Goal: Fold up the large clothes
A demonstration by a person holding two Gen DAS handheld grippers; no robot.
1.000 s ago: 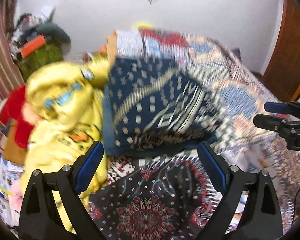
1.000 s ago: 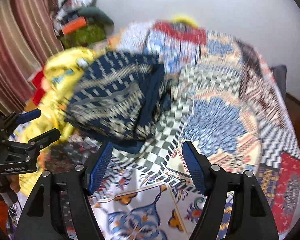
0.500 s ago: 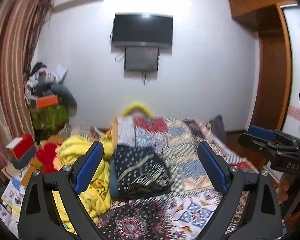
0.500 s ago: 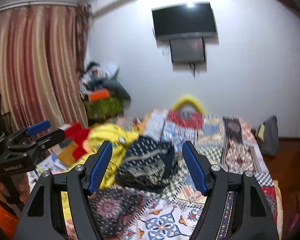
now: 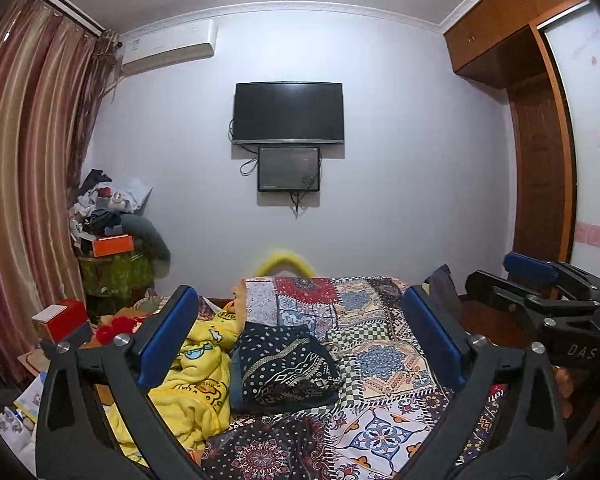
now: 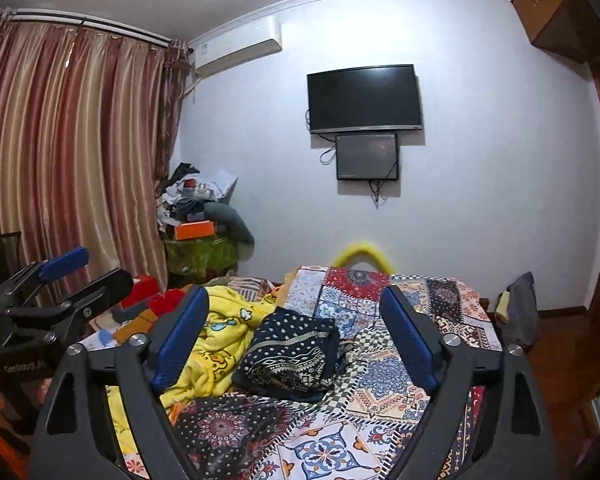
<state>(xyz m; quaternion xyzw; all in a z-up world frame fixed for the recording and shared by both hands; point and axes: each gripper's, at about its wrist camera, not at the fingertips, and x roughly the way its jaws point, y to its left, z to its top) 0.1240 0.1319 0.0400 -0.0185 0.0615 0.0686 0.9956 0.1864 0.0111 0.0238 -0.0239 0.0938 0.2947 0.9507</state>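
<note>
A folded navy patterned garment (image 5: 284, 364) (image 6: 292, 358) lies on the patchwork bedspread (image 5: 380, 352) (image 6: 388, 360), beside a crumpled yellow cartoon-print blanket (image 5: 188, 376) (image 6: 224, 332). My left gripper (image 5: 300, 328) hangs well back from the garment, jaws opening wide, nothing between them. My right gripper (image 6: 294, 328) is likewise raised and back, jaws opening, nothing held. Each gripper shows at the edge of the other's view: the right gripper (image 5: 540, 284) and the left gripper (image 6: 80, 276).
A dark mandala-print cloth (image 5: 268, 448) (image 6: 228, 428) lies at the bed's near end. A cluttered side table (image 5: 112, 248) with an orange box stands by the striped curtain (image 5: 16, 184). A TV (image 5: 288, 114) hangs on the far wall. A wooden wardrobe (image 5: 536, 184) is at the right.
Both grippers have risen and pulled back from the folded navy garment, tilting up from the bed to face the wall. Both sets of jaws stand a little wider.
</note>
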